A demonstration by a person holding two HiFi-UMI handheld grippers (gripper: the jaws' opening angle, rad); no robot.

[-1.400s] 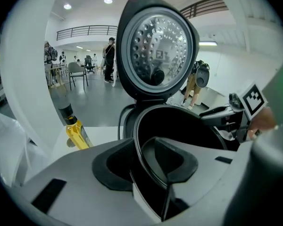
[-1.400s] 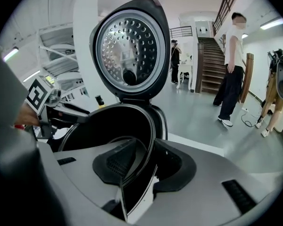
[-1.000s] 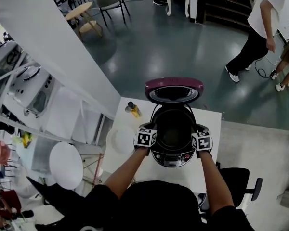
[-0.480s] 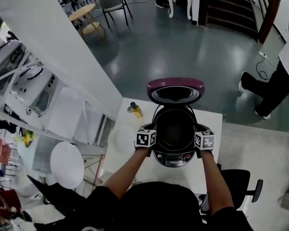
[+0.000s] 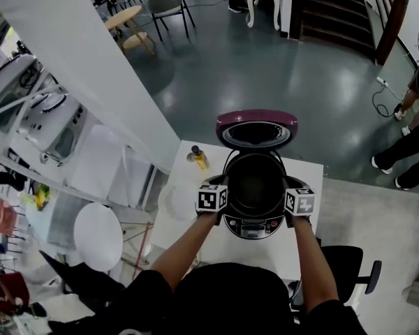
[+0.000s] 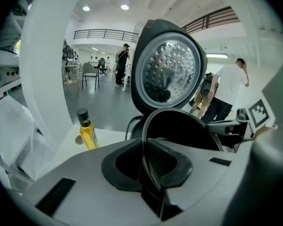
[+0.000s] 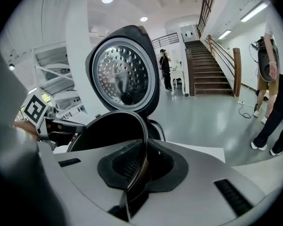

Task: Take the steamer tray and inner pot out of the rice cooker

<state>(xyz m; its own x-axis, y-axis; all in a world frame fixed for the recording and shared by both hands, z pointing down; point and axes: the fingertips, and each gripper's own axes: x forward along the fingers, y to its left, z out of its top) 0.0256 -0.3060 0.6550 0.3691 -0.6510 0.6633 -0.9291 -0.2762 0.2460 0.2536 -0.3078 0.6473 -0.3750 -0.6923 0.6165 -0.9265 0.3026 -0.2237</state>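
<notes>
The rice cooker (image 5: 253,227) stands on the white table with its maroon lid (image 5: 257,128) swung up. Its dark inner pot (image 5: 254,184) sits in the body, raised slightly. My left gripper (image 5: 222,191) is shut on the pot's left rim. In the left gripper view the thin rim (image 6: 179,124) runs between the pads of that gripper (image 6: 144,163). My right gripper (image 5: 287,192) has the right rim (image 7: 108,128) pressed between its pads (image 7: 132,161), and its jaws are still closing. A white round tray (image 5: 176,202) lies on the table left of the cooker.
A small bottle of yellow oil (image 5: 197,157) stands at the table's far left, also seen as the oil bottle (image 6: 86,133). A black office chair (image 5: 349,264) sits at my right. White shelving (image 5: 49,124) runs along the left. People stand on the floor beyond.
Both grippers keep their places on either side of the pot's rim and have come up a little with it. A person in the background has walked off to the right.
</notes>
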